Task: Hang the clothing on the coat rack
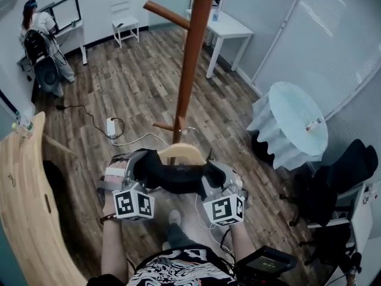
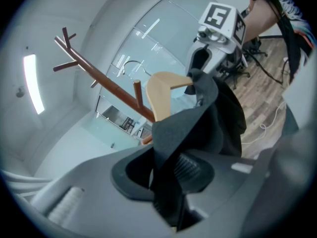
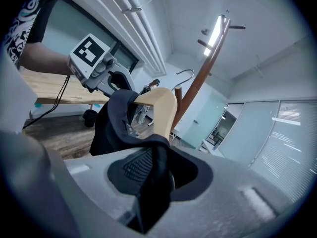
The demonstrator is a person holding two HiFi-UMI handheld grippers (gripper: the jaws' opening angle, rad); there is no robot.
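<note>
A brown wooden coat rack (image 1: 191, 58) with slanted pegs stands on the floor just ahead of me. I hold a black garment (image 1: 174, 177) draped on a pale wooden hanger (image 1: 182, 154) at the foot of the pole. My left gripper (image 1: 140, 170) is shut on the garment's left shoulder and my right gripper (image 1: 209, 177) on its right shoulder. In the left gripper view black cloth (image 2: 198, 128) fills the jaws, with the hanger (image 2: 163, 90) and rack (image 2: 109, 81) beyond. The right gripper view shows cloth (image 3: 116, 123) pinched likewise, and the hanger's metal hook (image 3: 185, 76) near the rack (image 3: 203, 68).
A white table (image 1: 229, 31) and white chair (image 1: 125, 22) stand behind the rack. A round cloth-covered table (image 1: 292, 124) and black office chair (image 1: 345, 177) are at the right. A curved wooden panel (image 1: 24, 195) is at the left. A power strip (image 1: 111, 127) with cables lies on the floor. A person (image 1: 38, 28) sits far left.
</note>
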